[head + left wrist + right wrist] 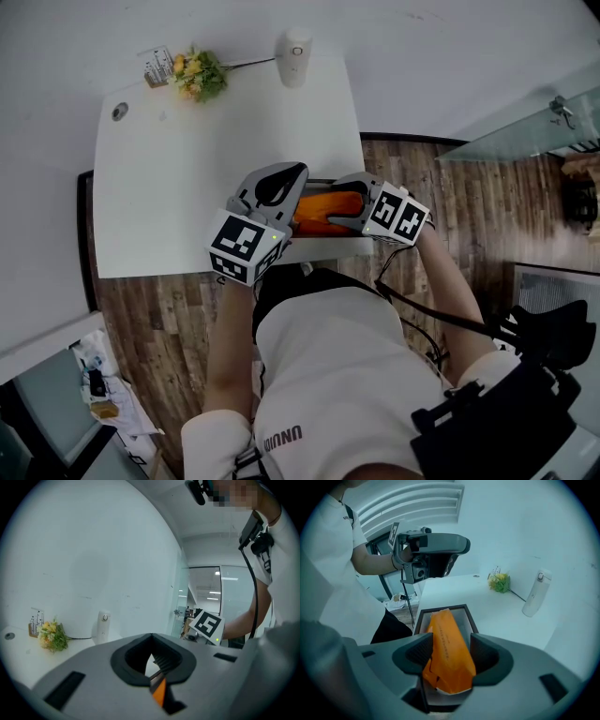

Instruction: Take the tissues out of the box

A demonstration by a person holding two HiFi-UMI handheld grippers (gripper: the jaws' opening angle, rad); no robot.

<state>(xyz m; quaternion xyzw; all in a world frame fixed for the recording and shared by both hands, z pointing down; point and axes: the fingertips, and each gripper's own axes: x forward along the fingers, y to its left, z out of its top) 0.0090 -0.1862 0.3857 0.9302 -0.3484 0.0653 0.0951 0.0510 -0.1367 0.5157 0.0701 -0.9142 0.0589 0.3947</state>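
A dark open box (367, 246) (440, 610) sits at the near edge of the white table (187, 169), right in front of me. Inside it an orange tissue pack (323, 211) (447, 648) stands tilted, its top sticking out above the rim. My right gripper (341, 202) (449, 654) points down over the box with its jaws wide on either side of the pack; a gap shows at the right pad, so it is open. My left gripper (293, 174) (152, 637) hovers just left of the box, nearly level, shut and holding nothing.
A small bunch of yellow flowers (197, 73) (500, 582) and a white bottle (295, 56) (534, 599) stand at the table's far edge. A small round fitting (119, 111) is set in the far left corner. Wooden floor surrounds the table; my body is close against its near edge.
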